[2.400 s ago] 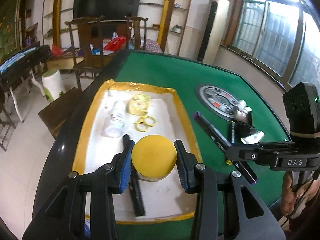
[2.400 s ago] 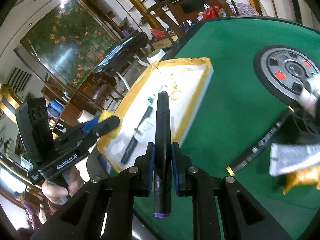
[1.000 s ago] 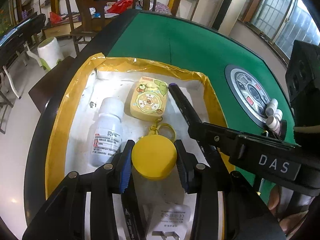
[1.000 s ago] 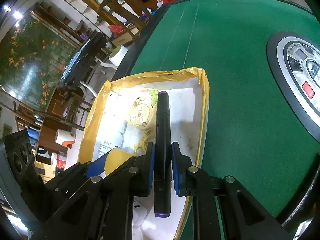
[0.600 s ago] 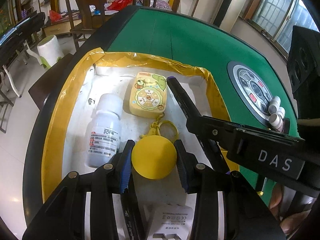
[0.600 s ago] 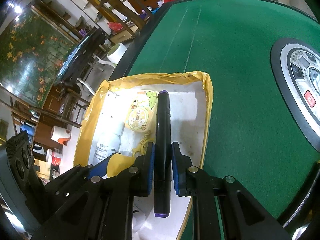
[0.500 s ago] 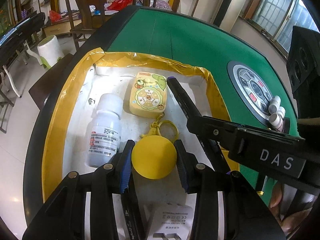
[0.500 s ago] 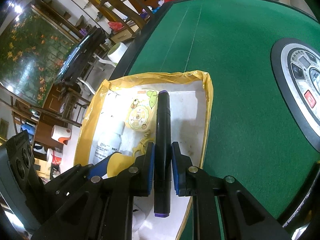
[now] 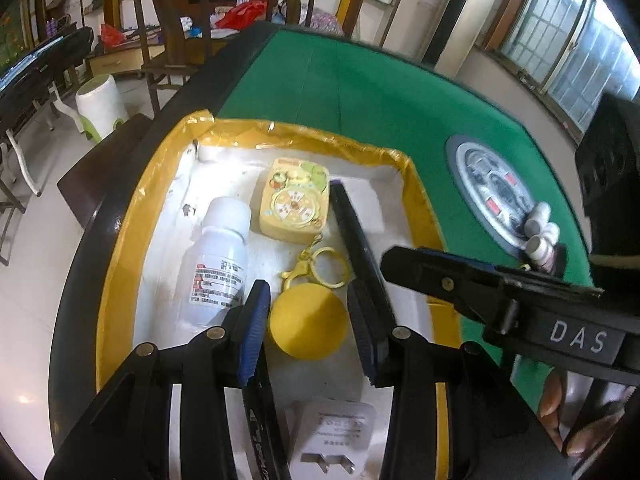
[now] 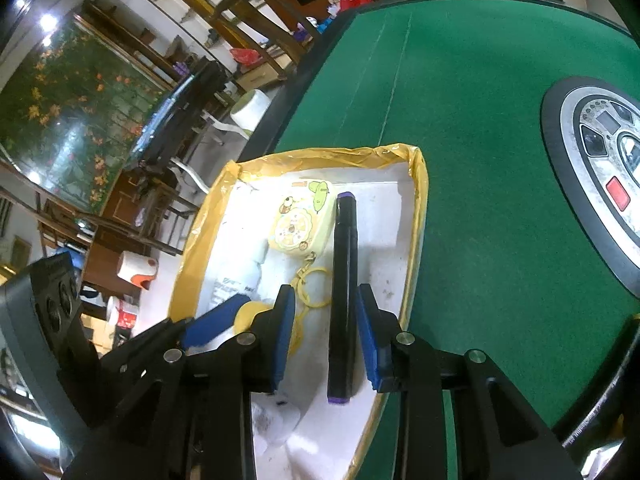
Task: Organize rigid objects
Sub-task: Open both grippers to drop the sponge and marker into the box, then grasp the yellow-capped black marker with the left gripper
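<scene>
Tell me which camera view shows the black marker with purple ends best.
The right wrist view: the black marker runs full length between the right gripper's jaws, which have just been opening, and both purple ends show. In the left wrist view the right gripper's finger and the left gripper hide its near half.

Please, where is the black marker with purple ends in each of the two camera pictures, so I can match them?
Left wrist view: the black marker lies in the tray, right of centre, running toward the right gripper.
Right wrist view: the black marker lies lower centre, between the right gripper's separated pads.
Shared landmark: the yellow keychain toy, just left of the marker's far end.
</scene>
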{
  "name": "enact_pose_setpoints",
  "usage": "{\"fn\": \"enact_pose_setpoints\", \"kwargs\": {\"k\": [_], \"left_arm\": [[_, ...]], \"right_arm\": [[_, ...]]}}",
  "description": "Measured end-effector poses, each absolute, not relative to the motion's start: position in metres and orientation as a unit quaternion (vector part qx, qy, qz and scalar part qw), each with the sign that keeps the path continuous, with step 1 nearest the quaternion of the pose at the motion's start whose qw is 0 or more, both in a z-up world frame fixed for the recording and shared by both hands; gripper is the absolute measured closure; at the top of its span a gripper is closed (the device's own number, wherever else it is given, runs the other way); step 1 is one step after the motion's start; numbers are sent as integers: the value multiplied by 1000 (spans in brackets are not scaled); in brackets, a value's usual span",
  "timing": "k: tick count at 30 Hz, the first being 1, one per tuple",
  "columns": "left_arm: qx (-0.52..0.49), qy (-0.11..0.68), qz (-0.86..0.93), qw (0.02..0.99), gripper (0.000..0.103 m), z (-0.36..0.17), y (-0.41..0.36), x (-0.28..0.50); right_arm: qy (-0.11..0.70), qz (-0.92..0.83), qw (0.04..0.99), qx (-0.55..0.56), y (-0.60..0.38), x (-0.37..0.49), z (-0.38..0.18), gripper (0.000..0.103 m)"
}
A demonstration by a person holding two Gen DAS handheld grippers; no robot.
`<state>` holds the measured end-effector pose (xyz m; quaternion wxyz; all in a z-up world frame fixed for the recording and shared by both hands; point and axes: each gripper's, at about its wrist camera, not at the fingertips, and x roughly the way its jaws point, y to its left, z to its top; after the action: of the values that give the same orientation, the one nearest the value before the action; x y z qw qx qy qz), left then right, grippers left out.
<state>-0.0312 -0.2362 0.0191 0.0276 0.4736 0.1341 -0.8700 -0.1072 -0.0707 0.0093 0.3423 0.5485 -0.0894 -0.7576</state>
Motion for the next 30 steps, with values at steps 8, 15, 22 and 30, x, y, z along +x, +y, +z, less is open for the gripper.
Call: {"fn": "enact_pose_setpoints", "kwargs": {"k": [8, 15, 22, 30], "left_arm": [[441, 123, -889, 12, 61, 44, -216, -9], [418, 106, -902, -26, 61, 61, -176, 6], [424, 69, -899, -80, 61, 60, -123, 12], [455, 27, -883, -113, 47, 38, -65, -10]], "right_arm": [[-108, -769, 355, 521, -20, -88, 22, 73], [-76, -793, 322, 511, 53, -93, 20, 70], [-47, -735, 390, 553, 108, -49, -2, 69], [-2, -817, 321, 479, 171, -25, 19, 54]]}}
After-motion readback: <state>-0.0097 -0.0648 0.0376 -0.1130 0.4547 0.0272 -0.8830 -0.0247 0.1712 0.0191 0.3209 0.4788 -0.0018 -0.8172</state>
